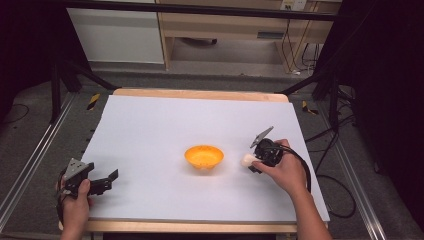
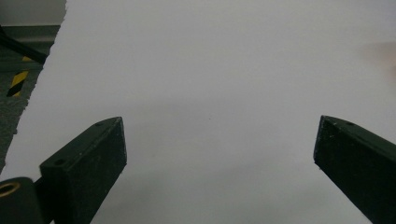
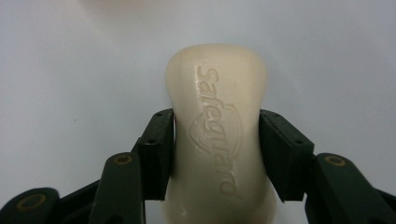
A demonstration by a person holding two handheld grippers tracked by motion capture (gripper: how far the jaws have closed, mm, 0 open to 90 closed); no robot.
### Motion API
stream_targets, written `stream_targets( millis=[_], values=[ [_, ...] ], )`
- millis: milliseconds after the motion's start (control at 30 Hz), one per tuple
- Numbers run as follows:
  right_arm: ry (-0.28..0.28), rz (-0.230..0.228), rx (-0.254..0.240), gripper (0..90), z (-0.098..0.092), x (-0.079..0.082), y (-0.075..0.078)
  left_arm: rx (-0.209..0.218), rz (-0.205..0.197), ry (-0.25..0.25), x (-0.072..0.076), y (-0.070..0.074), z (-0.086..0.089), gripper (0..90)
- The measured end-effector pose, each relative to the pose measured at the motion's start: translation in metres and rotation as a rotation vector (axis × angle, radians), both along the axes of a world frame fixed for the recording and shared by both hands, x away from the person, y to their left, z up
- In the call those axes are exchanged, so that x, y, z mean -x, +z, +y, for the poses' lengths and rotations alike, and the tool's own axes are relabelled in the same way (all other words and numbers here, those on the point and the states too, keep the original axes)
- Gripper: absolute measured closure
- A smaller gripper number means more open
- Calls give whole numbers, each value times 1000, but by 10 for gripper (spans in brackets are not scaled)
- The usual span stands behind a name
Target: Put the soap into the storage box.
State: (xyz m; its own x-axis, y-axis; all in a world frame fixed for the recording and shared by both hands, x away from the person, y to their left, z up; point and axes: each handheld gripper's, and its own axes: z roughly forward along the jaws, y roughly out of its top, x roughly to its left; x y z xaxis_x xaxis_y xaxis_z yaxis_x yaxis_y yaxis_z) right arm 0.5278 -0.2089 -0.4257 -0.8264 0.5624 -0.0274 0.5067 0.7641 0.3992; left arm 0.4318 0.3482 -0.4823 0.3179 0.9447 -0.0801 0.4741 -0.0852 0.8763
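- The bar of soap [image 3: 219,135] ran off the bottom edge of the right gripper view, its lower end unseen; both jaws covered its flanks where they pressed on it.
- In the high view the soap [image 1: 247,159] was too small for its stamped lettering to be read, and the right gripper [image 1: 256,161] was largely covered by the right hand [image 1: 286,172].
- A pale blurred shape [image 3: 126,3] was cut off by the top edge of the right gripper view; what it was could not be told.
- A faint pinkish smudge [image 2: 383,58] at the right edge of the left gripper view was too blurred to identify.
- The left gripper's [image 2: 219,149] right jaw was cropped by the frame's corner.
- The tabletop's [image 1: 150,130] near edge partly hid both forearms.
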Motion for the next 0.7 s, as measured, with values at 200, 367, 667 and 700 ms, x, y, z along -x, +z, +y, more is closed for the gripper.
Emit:
stream_targets(
  millis=[200, 367, 667, 700],
  values=[
    [15, -8, -1, 489, 4, -1, 6, 0, -1, 0, 0, 0, 0, 21],
    [32, -16, 0, 489, 8, -3, 13, 1, 0, 0, 0, 0, 0, 21],
    [74, -41, 1, 489, 19, -8, 29, 0, -1, 0, 0, 0, 0, 21],
    [74, -41, 1, 489, 19, -8, 29, 2, 0, 0, 0, 0, 0, 21]
  ],
)
